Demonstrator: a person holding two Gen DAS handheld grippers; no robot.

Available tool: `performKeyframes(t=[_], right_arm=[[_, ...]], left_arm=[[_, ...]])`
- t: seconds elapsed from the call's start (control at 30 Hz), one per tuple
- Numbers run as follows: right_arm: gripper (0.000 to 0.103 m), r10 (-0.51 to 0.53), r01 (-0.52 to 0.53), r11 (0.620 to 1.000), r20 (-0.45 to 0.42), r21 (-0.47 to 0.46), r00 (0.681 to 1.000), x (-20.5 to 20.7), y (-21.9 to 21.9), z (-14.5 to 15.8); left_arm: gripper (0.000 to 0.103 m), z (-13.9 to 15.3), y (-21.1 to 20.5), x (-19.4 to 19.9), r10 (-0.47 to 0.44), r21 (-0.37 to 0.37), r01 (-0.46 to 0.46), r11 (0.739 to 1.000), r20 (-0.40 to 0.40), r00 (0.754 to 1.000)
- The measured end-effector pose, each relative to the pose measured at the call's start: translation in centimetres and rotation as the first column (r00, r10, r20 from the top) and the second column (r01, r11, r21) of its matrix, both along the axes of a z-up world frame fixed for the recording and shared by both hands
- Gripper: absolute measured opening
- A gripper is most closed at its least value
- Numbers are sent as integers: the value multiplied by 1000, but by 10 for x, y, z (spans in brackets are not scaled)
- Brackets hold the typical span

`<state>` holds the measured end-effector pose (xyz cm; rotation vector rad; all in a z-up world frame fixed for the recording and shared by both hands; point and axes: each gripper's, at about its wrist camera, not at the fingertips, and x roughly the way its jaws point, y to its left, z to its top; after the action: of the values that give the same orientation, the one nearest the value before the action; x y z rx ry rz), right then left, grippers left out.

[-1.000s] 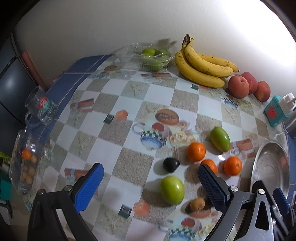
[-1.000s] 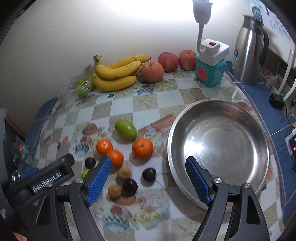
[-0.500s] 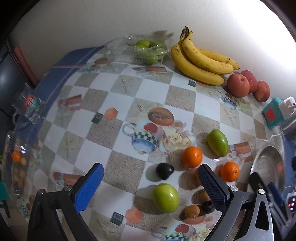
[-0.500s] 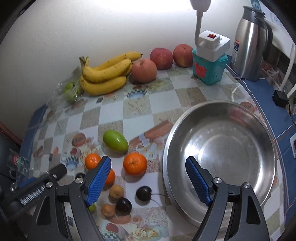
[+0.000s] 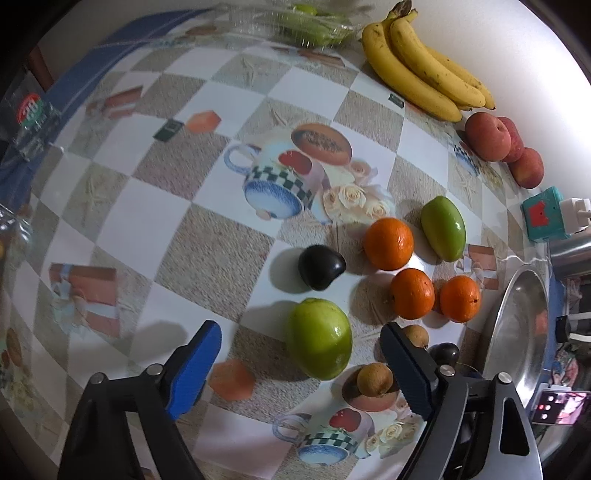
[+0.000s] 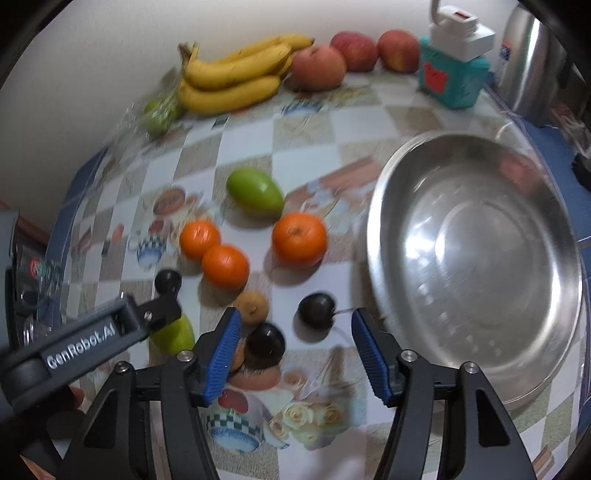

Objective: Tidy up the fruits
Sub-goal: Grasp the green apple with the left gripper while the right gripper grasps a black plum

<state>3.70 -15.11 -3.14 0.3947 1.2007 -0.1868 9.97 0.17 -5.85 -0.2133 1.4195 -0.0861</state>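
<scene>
My left gripper (image 5: pixel 299 369) hangs low over the table, jaws closing, with a round green fruit (image 5: pixel 319 338) between its pads, neither pad touching it. Beyond it lie a dark fruit (image 5: pixel 320 266), three oranges (image 5: pixel 388 243) and an oval green fruit (image 5: pixel 443 229). My right gripper (image 6: pixel 295 354) points down, jaws closing, pads apart. A dark stemmed fruit (image 6: pixel 316 309) sits just ahead of its tips; another dark fruit (image 6: pixel 265 345) lies beside its left pad, with a brown fruit (image 6: pixel 252 306) behind. The empty steel bowl (image 6: pixel 476 373) stands to the right.
Bananas (image 6: pixel 229 79) and red apples (image 6: pixel 317 66) line the back wall, beside a teal box with a white plug (image 6: pixel 452 72) and a steel kettle (image 6: pixel 528 66). A clear tray of green fruit (image 5: pixel 295 18) sits at the back left. Glassware (image 5: pixel 29 118) stands on the left edge.
Both grippers have sunk toward the table and tipped further down, so the fruit looms larger. Both pairs of jaws have narrowed, the right more than the left.
</scene>
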Motion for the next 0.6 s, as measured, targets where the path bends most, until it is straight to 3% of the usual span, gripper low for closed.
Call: performKeyframes(t=[0.13, 0.23, 0.6], right_arm=[[53, 25, -24, 1000, -19, 16, 1000, 2, 6, -6], [47, 38, -37, 999, -31, 25, 999, 3, 7, -9], [41, 52, -51, 998, -22, 32, 998, 1, 11, -1]], left_arm=[[80, -6, -2, 1, 0, 12, 0, 1000, -17, 1000], [68, -11, -3, 2, 2, -1, -2, 1000, -35, 999], [48, -12, -10, 3, -15, -20, 14, 1000, -37, 999]])
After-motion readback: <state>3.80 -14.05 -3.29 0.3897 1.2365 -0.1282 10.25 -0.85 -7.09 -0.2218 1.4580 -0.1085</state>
